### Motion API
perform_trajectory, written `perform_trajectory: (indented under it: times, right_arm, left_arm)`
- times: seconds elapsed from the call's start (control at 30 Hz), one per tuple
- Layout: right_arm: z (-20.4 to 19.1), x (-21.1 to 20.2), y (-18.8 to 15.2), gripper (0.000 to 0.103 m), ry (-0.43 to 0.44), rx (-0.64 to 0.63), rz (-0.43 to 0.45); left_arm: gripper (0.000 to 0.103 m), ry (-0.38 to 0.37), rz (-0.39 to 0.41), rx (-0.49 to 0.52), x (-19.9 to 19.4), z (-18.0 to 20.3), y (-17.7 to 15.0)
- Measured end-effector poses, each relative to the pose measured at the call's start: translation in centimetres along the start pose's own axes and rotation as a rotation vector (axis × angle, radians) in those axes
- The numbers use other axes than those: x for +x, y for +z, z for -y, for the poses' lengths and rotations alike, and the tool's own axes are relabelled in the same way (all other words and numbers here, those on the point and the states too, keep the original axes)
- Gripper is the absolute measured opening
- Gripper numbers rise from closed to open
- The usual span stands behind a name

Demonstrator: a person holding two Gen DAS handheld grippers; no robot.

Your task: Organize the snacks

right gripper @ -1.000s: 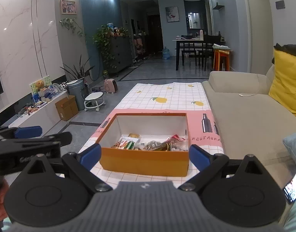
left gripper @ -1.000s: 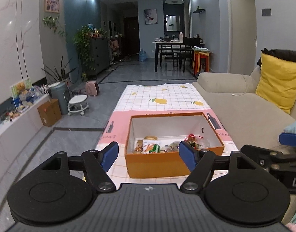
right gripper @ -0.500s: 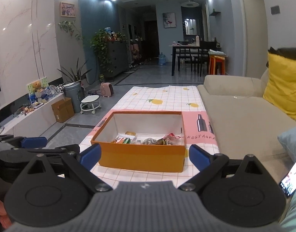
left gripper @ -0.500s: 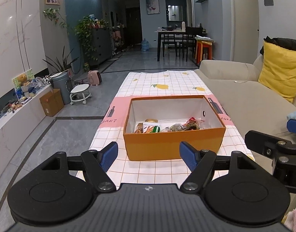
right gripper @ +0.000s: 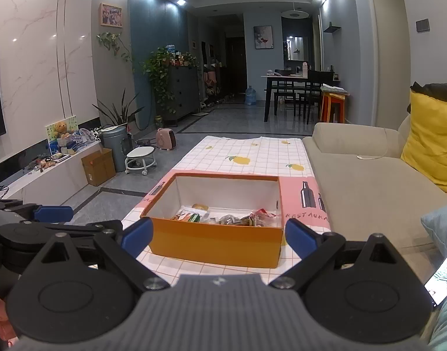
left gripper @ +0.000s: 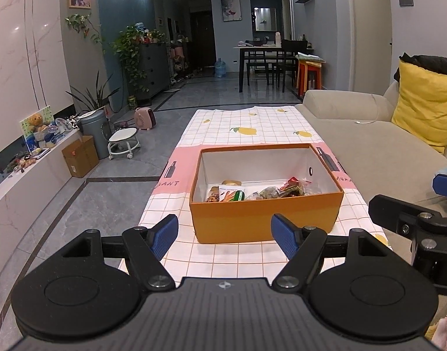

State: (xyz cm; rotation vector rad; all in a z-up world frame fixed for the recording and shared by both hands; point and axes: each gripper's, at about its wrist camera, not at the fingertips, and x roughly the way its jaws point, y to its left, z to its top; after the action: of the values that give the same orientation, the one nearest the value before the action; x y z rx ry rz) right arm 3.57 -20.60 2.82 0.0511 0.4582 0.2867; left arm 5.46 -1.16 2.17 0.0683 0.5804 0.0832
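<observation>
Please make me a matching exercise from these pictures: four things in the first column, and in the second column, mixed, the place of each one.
Things:
1. snacks
2. orange box
3. yellow cushion
4. small white stool

Places:
A. on the floor, left of the table
B. on the checked tablecloth
C. on the sofa
D. inside the box, on its bottom

Right pairs: 1-D, 2-B, 3-C, 4-A
</observation>
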Motion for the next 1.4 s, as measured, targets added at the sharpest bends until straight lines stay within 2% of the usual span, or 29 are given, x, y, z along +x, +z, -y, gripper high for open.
perform_trajectory:
  times: [1.4]
  right_arm:
    - [0.12, 0.10, -0.35, 0.094, 0.019, 0.015, -0.014]
  left_arm:
    - [0.085, -0.002, -0.010, -0.001, -0.62, -0.30, -0.07]
